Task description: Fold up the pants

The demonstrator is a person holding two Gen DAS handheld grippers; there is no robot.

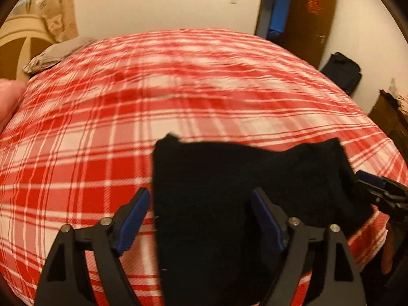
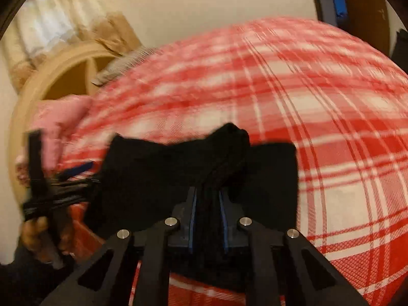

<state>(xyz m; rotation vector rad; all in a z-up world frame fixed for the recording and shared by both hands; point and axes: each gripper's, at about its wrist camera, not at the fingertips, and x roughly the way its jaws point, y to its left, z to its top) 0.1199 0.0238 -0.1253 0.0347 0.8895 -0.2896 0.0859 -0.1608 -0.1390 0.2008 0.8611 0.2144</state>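
On the bed [image 1: 76, 153], spread with a red and white checked cover, the black pants [image 1: 229, 191] lie folded into a dark block near the edge closest to me. My left gripper [image 1: 201, 219] stands with its fingers [image 1: 132, 216] spread wide; the cloth runs up between them, its left edge just beside the left pad, but neither blue pad presses on it, so I have hold of nothing there. My right gripper [image 2: 207, 219] is almost closed, its two fingers [image 2: 191, 219] pinched on a bunched ridge of the pants [image 2: 165, 173], which rises in a gathered fold straight ahead of the pads while the rest of the cloth spreads flat to either side. Seen from my left wrist, the right gripper [image 1: 377, 191] comes in from the right edge and meets the right side of the pants. Seen from my right wrist, the left gripper [image 2: 66, 178] is a blurred dark shape at the left side of the cloth, with the hand [image 2: 43, 234] that carries it below. At the head of the bed a grey pillow [image 1: 56, 53] lies against a rounded tan headboard [image 1: 15, 48], and a pink cushion [image 2: 61, 117] sits nearer me along that side. Beyond the far side stands a dark brown door [image 1: 311, 17], with a black bag [image 1: 341, 71] on the floor near it.
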